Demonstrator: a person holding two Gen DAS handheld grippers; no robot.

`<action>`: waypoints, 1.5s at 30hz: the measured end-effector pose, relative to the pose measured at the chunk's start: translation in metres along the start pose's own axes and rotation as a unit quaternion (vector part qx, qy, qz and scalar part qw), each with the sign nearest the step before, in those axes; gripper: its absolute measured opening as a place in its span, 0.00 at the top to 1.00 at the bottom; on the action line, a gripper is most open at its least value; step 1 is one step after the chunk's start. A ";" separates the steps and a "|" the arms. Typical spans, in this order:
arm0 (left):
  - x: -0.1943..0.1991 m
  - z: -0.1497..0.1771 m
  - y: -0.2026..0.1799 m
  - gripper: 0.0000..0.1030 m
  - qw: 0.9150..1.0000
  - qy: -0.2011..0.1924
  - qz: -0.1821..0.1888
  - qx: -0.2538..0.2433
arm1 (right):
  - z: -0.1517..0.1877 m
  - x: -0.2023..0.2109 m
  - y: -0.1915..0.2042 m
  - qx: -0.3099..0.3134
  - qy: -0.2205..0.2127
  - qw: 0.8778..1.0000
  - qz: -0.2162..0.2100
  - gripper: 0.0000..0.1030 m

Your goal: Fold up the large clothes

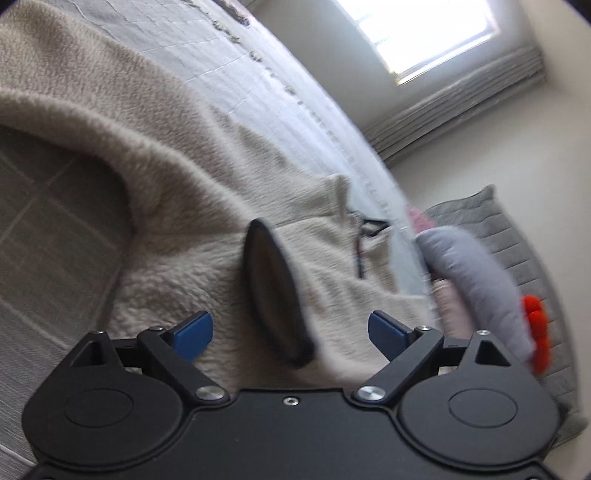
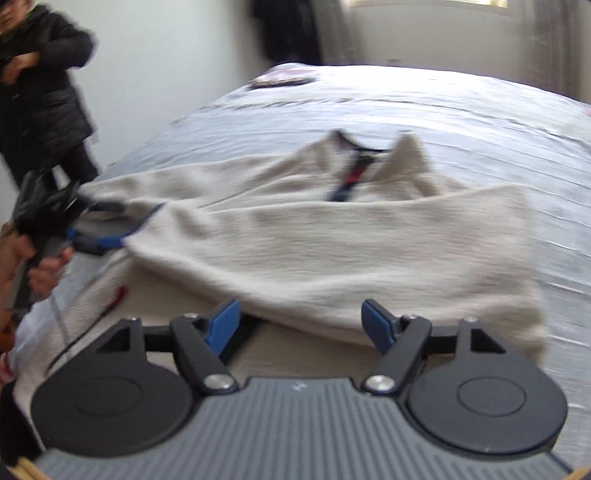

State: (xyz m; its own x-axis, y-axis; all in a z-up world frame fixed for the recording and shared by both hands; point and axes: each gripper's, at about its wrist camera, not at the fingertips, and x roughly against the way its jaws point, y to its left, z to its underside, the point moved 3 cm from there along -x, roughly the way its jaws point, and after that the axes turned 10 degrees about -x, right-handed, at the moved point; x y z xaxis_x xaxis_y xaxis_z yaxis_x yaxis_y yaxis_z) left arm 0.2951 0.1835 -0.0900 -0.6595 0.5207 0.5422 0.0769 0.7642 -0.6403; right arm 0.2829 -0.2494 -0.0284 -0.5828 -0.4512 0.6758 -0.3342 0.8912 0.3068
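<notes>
A cream fleece pullover (image 2: 332, 240) with a dark zip collar (image 2: 354, 166) lies on the bed, one part folded across its body. My left gripper (image 1: 290, 334) is open over the fleece (image 1: 177, 177), right behind a sleeve's dark-trimmed cuff opening (image 1: 271, 295). It also shows in the right wrist view (image 2: 99, 225), open at the pullover's left edge by the blue-trimmed cuff. My right gripper (image 2: 299, 325) is open and empty, just above the near folded edge.
The bed has a light blue-grey quilt (image 2: 461, 110). A person in a dark coat (image 2: 40, 85) stands at the left. A grey pillow (image 1: 517, 251) and a grey and orange soft toy (image 1: 487, 280) lie beside the bed. A window (image 1: 417, 29) is behind.
</notes>
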 end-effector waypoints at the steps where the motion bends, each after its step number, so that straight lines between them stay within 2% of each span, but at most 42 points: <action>1: -0.005 0.002 -0.001 0.19 1.000 0.002 -0.018 -0.010 | -0.004 0.004 -0.016 -0.013 -0.012 1.000 0.026 0.28; 2: -0.010 0.004 -0.005 0.28 0.999 -0.004 -0.038 -0.027 | -0.009 0.008 -0.032 -0.031 -0.024 0.998 0.050 0.28; 4: -0.016 0.004 -0.016 0.74 0.994 -0.016 -0.082 -0.075 | -0.017 0.012 -0.066 -0.075 -0.044 0.993 0.081 0.28; 5: -0.018 0.004 -0.024 0.86 0.991 -0.024 -0.093 -0.094 | -0.021 0.013 -0.082 -0.100 -0.056 0.989 0.094 0.28; 6: -0.015 0.004 -0.032 0.91 0.988 -0.043 -0.098 -0.108 | -0.025 0.013 -0.095 -0.122 -0.065 0.985 0.104 0.28; 8: 0.003 0.001 -0.053 0.91 0.980 -0.107 -0.086 -0.145 | -0.031 0.009 -0.125 -0.169 -0.080 0.976 0.113 0.31; 10: 0.015 -0.002 -0.068 0.91 0.972 -0.145 -0.079 -0.169 | -0.039 0.000 -0.144 -0.200 -0.082 0.971 0.103 0.35; 14: 0.006 0.002 -0.065 0.91 0.962 -0.137 -0.116 -0.204 | -0.055 -0.034 -0.161 -0.237 -0.073 0.966 0.079 0.43; 15: 0.001 0.005 -0.061 0.91 0.962 -0.130 -0.124 -0.207 | -0.056 -0.044 -0.165 -0.250 -0.066 0.963 0.074 0.50; 16: -0.001 0.009 -0.057 0.91 0.961 -0.129 -0.130 -0.207 | -0.056 -0.055 -0.168 -0.261 -0.060 0.961 0.074 0.70; 17: -0.002 0.012 -0.053 0.91 0.961 -0.137 -0.128 -0.204 | -0.056 -0.064 -0.169 -0.262 -0.057 0.960 0.079 0.80; 18: 0.001 0.015 -0.051 0.91 0.961 -0.153 -0.118 -0.200 | -0.056 -0.068 -0.167 -0.253 -0.060 0.961 0.094 0.84; 19: 0.005 0.017 -0.050 0.91 0.959 -0.170 -0.109 -0.201 | -0.059 -0.067 -0.160 -0.231 -0.083 0.964 0.106 0.86; 20: 0.006 0.021 -0.051 0.91 0.956 -0.181 -0.105 -0.204 | -0.061 -0.060 -0.155 -0.212 -0.116 0.965 0.101 0.86; 21: 0.001 0.024 -0.048 0.91 0.957 -0.176 -0.101 -0.207 | -0.061 -0.054 -0.155 -0.206 -0.142 0.962 0.106 0.86; 22: -0.014 0.027 -0.048 0.88 0.960 -0.146 -0.105 -0.216 | -0.061 -0.054 -0.160 -0.207 -0.152 0.957 0.137 0.86; 24: -0.043 0.031 -0.043 0.86 0.961 -0.067 -0.143 -0.227 | -0.057 -0.065 -0.168 -0.207 -0.115 0.956 0.170 0.83; 25: -0.043 0.033 -0.043 0.85 0.960 -0.072 -0.146 -0.230 | -0.055 -0.067 -0.167 -0.200 -0.104 0.957 0.182 0.78; 26: -0.038 0.032 -0.046 0.82 0.957 -0.080 -0.148 -0.235 | -0.052 -0.064 -0.162 -0.189 -0.105 0.959 0.185 0.77; 27: -0.032 0.031 -0.050 0.76 0.954 -0.092 -0.158 -0.237 | -0.049 -0.059 -0.154 -0.172 -0.110 0.961 0.185 0.68; 28: -0.026 0.029 -0.053 0.64 0.950 -0.108 -0.173 -0.237 | -0.048 -0.054 -0.146 -0.149 -0.110 0.965 0.186 0.55; 30: -0.011 0.024 -0.063 0.54 0.938 -0.149 -0.187 -0.250 | -0.044 -0.043 -0.128 -0.098 -0.121 0.969 0.194 0.53; 32: -0.007 0.019 -0.073 0.53 0.932 -0.165 -0.182 -0.267 | -0.040 -0.038 -0.110 -0.068 -0.118 0.975 0.178 0.53; 33: -0.009 0.017 -0.079 0.53 0.931 -0.163 -0.175 -0.274 | -0.038 -0.038 -0.103 -0.060 -0.112 0.977 0.171 0.53; 37: -0.039 0.021 -0.088 0.53 0.934 -0.115 -0.159 -0.298 | -0.031 -0.052 -0.078 -0.041 -0.092 0.982 0.158 0.53; 40: -0.069 0.037 -0.069 0.52 0.938 -0.047 -0.168 -0.298 | -0.015 -0.073 -0.084 -0.053 -0.060 0.981 0.175 0.52; 41: -0.068 0.041 -0.064 0.52 0.940 -0.057 -0.161 -0.296 | -0.007 -0.081 -0.087 -0.055 -0.049 0.981 0.180 0.52; 42: -0.065 0.040 -0.064 0.52 0.942 -0.056 -0.157 -0.290 | -0.001 -0.082 -0.086 -0.046 -0.061 0.981 0.181 0.52; 44: -0.053 0.035 -0.067 0.52 0.947 -0.047 -0.154 -0.277 | -0.001 -0.077 -0.080 -0.052 -0.061 0.978 0.191 0.52; 45: -0.046 0.034 -0.069 0.48 0.948 -0.044 -0.152 -0.274 | -0.003 -0.074 -0.076 -0.052 -0.058 0.978 0.193 0.51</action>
State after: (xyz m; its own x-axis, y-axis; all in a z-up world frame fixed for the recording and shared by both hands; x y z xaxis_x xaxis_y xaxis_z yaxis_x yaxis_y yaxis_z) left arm 0.2952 0.0941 -0.0891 -0.7721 0.2282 0.5931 0.2341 0.9698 -0.0685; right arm 0.3537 -0.2837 -0.1001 -0.7328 -0.0765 0.6762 0.0014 0.9935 0.1139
